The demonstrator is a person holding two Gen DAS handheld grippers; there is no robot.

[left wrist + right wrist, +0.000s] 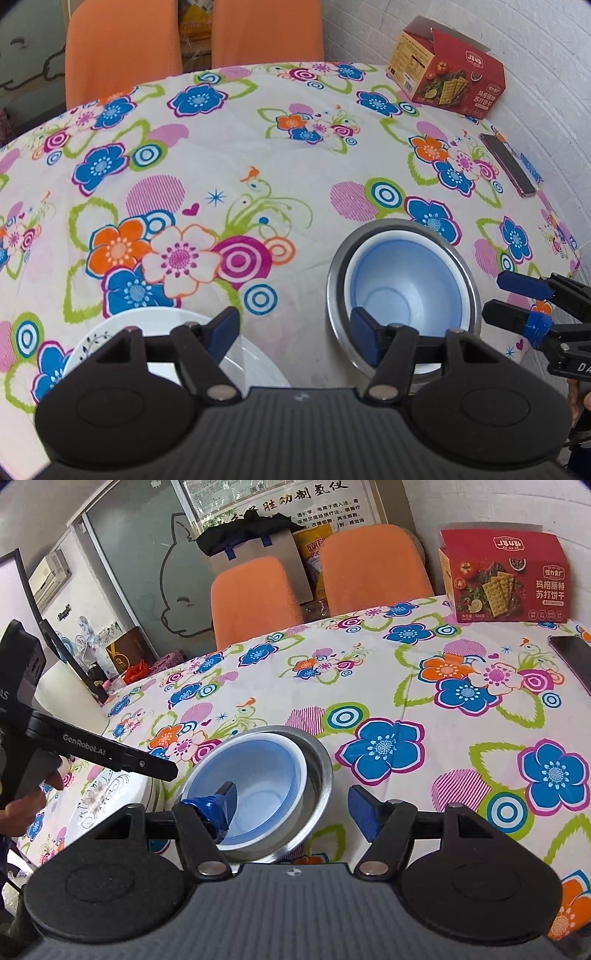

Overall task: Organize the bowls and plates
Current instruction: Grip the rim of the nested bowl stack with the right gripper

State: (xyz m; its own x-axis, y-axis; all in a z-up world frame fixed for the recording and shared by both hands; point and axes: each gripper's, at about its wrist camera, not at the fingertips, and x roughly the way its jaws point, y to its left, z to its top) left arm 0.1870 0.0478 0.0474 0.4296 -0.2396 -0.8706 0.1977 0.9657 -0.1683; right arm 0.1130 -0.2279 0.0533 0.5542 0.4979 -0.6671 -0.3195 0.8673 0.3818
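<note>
Blue lines the inside of a small bowl (404,284) that sits nested in a steel bowl (338,295), the pair standing on the flowered tablecloth (229,166) in the lower right of the left wrist view and just below centre in the right wrist view. White plates (255,363) with a dark sprig pattern lie at the lower left of the left view, partly hidden behind the tool; in the right view they appear as a short stack (110,794) at the lower left, just beside the steel bowl.

The left gripper (293,332) hangs with its fingers spread wide and nothing between them: one blue pad is over the plates, the other over the near rim of the steel bowl. The right gripper (291,805) is also spread wide and empty; its left pad, wrapped in blue tape, shows against the inside of the blue bowl, and its right pad is out over the cloth beside the steel bowl. Whether either pad touches a bowl cannot be told.

At the upper right of both views a red cracker box (448,70) stands at the table's far edge, with a dark phone (508,164) lying flat nearer than it. Two orange chair backs (255,598) stand beyond the table. A hand (35,794) at the left edge of the right view grips the left tool's handle.
</note>
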